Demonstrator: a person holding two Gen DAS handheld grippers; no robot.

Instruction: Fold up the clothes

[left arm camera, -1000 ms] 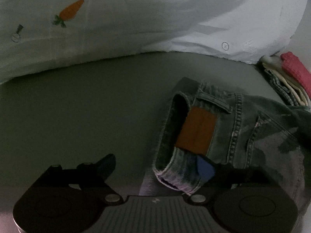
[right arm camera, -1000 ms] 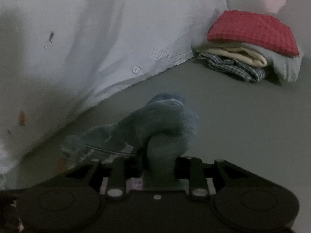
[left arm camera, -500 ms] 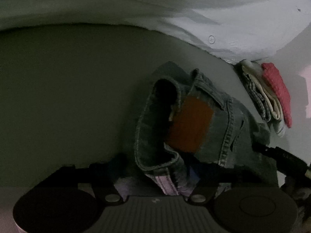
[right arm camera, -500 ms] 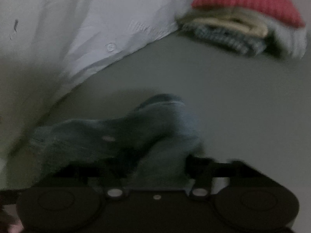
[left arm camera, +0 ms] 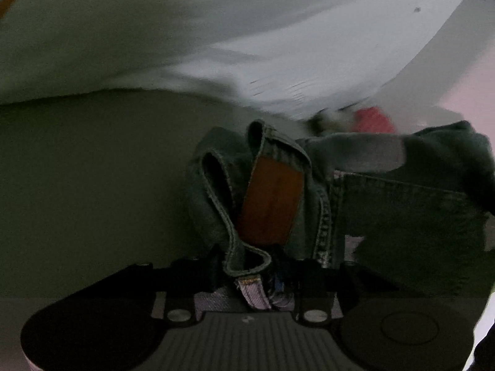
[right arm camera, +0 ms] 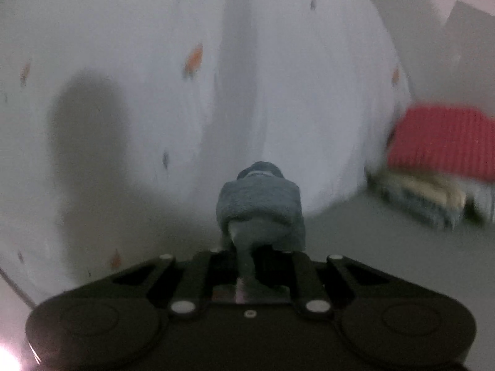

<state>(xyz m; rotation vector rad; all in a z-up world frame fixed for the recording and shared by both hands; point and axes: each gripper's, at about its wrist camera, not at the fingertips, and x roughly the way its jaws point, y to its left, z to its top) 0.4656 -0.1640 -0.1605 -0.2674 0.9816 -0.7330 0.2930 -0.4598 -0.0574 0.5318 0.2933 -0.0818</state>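
A pair of blue-grey jeans [left arm camera: 386,216] with a brown leather waist patch [left arm camera: 270,204] hangs bunched in front of me, lifted off the grey surface [left arm camera: 92,185]. My left gripper [left arm camera: 252,267] is shut on the jeans' waistband by the patch. My right gripper [right arm camera: 247,259] is shut on another bunched part of the jeans [right arm camera: 260,207], which stands up between its fingers. In the left wrist view the rest of the jeans drapes off to the right.
A white quilt with small carrot prints [right arm camera: 191,92] fills the back; it also shows in the left wrist view [left arm camera: 247,31]. A stack of folded clothes topped by a red knit [right arm camera: 439,145] sits at the right on the grey surface.
My left gripper closed on the waistband and lifted it. My right gripper rose and swung with its denim, so the quilt now fills its view and the folded stack moved right.
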